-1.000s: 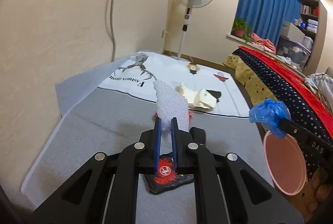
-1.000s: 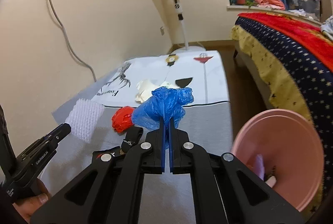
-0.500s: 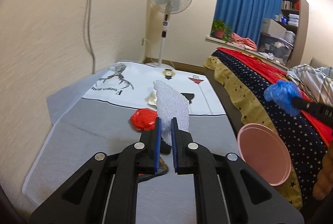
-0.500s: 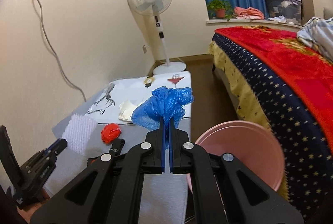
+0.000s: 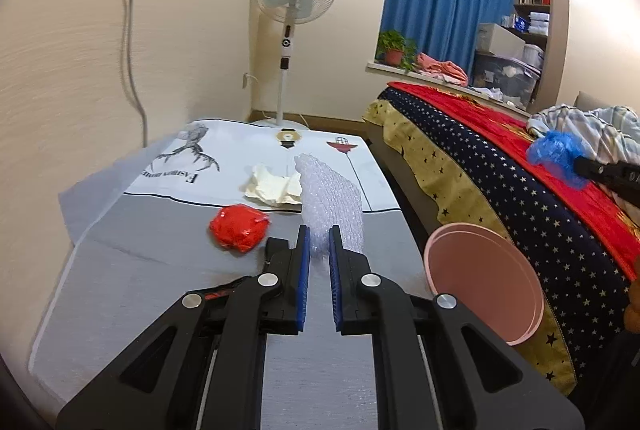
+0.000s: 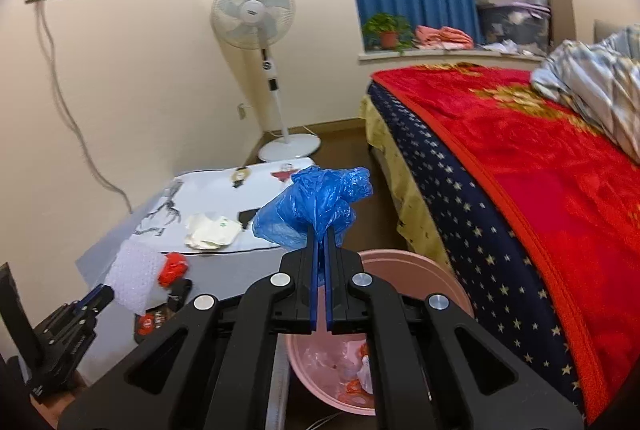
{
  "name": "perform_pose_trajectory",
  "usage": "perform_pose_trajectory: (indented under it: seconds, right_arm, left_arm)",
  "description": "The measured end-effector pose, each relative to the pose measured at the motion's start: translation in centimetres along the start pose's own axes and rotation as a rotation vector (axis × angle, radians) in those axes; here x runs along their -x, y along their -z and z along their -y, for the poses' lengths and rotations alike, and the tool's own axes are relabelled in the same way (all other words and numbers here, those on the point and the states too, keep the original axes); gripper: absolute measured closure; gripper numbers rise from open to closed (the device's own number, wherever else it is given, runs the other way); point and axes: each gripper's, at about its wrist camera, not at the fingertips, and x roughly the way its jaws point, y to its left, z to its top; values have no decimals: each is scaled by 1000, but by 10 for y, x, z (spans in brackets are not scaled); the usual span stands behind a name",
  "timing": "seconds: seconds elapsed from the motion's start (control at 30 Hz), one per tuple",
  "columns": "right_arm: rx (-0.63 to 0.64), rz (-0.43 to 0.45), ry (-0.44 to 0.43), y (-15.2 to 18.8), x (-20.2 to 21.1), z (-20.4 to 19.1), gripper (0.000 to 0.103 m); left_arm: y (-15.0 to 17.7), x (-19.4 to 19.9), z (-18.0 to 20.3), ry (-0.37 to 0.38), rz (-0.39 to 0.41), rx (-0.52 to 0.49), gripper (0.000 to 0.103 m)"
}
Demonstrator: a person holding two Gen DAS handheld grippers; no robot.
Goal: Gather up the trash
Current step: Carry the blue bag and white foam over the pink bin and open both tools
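Left claw (image 5: 318,236) clamped on bubble wrap (image 5: 330,198), held above grey bench (image 5: 160,290). Right claw (image 6: 321,236) closed tight on blue plastic bag (image 6: 316,206), above pink bin (image 6: 416,270) beside bed (image 6: 540,170). Red wad (image 5: 239,226), crumpled paper (image 5: 272,186) lying on bench.

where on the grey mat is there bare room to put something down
The near-left grey mat, between the wall and the red wad, is bare. It is crowded from the wad to the crumpled paper, and around the black item near the pink bin.
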Motion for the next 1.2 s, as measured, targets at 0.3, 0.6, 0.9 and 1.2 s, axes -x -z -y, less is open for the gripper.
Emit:
perform_pose_trajectory:
  seconds: [0.3, 0.6, 0.9, 1.2]
  right_arm:
    - [-32, 0, 49, 9, -10, 17, 100]
    - [-28, -14, 86, 10, -19, 27, 100]
    - [-56, -39, 131, 12, -25, 36, 100]
    - [-73, -45, 171, 13, -26, 46, 100]
  left_arm:
    - [0, -12, 19, 29, -7, -14, 94]
    - [3, -28, 45, 68, -21, -38, 94]
    - [6, -43, 74, 122, -37, -49, 94]
    - [12, -60, 109, 179, -58, -74, 94]
